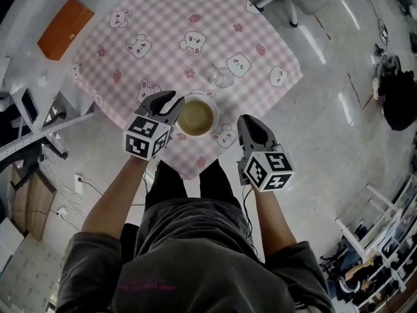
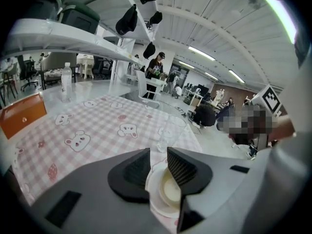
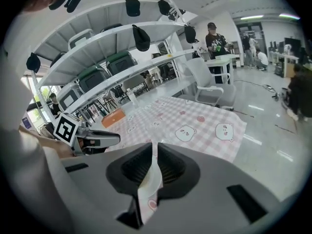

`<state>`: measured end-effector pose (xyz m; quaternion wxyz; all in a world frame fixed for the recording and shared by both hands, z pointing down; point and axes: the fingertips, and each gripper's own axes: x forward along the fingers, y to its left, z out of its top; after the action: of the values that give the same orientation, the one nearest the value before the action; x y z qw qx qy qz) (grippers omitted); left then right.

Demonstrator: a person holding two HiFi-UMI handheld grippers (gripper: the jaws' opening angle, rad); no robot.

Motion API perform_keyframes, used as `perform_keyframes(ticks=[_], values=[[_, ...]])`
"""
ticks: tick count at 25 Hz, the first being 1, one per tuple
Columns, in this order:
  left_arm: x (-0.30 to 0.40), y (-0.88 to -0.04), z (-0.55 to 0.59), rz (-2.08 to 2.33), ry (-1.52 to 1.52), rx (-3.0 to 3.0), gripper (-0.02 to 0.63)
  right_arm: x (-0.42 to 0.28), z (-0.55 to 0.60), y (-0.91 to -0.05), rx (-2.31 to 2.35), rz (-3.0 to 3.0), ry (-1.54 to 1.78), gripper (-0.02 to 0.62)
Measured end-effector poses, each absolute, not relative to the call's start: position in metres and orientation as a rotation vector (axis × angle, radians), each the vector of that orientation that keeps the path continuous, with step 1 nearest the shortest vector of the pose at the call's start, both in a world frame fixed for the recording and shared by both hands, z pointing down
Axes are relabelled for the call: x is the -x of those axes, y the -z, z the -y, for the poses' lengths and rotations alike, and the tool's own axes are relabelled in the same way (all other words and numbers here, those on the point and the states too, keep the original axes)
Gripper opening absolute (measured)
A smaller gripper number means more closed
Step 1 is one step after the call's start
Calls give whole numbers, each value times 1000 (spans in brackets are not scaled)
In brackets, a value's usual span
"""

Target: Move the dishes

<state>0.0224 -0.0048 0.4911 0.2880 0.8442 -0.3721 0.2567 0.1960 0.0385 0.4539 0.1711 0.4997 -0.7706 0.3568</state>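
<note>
A white bowl (image 1: 195, 117) of beige liquid sits on a white plate (image 1: 212, 104) near the front edge of the pink bear-print tablecloth (image 1: 169, 25). My left gripper (image 1: 171, 104) hovers just left of the bowl, open; in the left gripper view the plate (image 2: 156, 206) and bowl (image 2: 170, 190) show below the gap of the gripper (image 2: 159, 163), untouched. My right gripper (image 1: 245, 125) is at the cloth's front right edge. In the right gripper view, this gripper (image 3: 155, 156) is shut on a fold of the tablecloth (image 3: 150, 185).
A clear glass (image 1: 223, 77) stands just behind the plate, close to the left jaws (image 2: 165, 133). An orange box (image 1: 65, 18) lies on the table's far left. A water bottle (image 2: 67, 82) stands at the back. Shelving and office chairs surround the table.
</note>
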Motion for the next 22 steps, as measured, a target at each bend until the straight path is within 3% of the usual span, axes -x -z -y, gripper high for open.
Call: perform_keyframes(ticks=[22], values=[[-17,-338,45,1142,-507,-2476,80,-176,27,-347,-1440,2358,-700,38]])
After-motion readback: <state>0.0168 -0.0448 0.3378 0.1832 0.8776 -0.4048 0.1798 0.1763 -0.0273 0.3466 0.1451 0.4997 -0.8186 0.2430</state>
